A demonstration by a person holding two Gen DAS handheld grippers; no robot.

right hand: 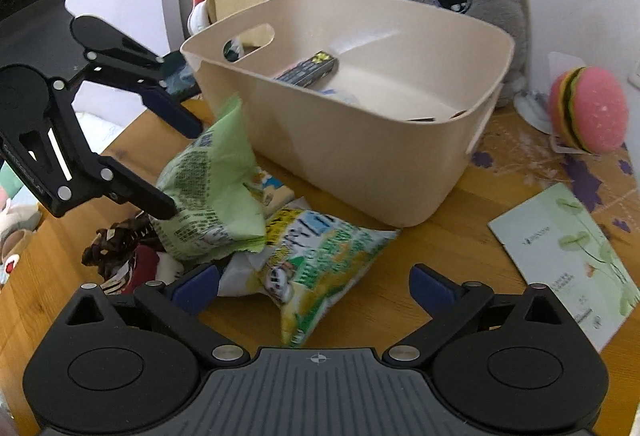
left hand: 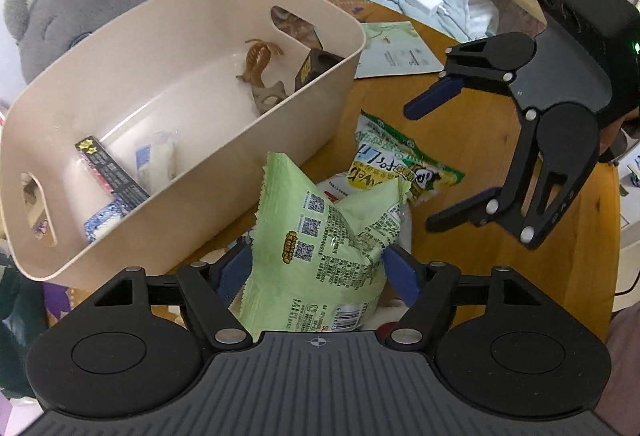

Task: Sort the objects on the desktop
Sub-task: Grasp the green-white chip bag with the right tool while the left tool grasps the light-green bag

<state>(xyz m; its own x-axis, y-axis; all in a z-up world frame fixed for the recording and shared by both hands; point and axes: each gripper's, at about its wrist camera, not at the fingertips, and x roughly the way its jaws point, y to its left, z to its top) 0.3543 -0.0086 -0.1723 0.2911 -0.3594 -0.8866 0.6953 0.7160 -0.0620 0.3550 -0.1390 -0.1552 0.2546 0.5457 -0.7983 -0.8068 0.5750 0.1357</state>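
Between claw [left hand: 316, 272] pads: crinkly green packet [left hand: 320, 236]

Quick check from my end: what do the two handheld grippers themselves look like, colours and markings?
Both the left gripper and right gripper are matte black linkage frames with silver pivot pins, dark blue finger pads, a ribbed grey base with a crosshair mark, and round black side discs.

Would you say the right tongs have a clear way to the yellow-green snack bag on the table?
Probably yes: the right tongs are open with the yellow-green snack bag directly ahead; only the light-green packet overlaps its far end.
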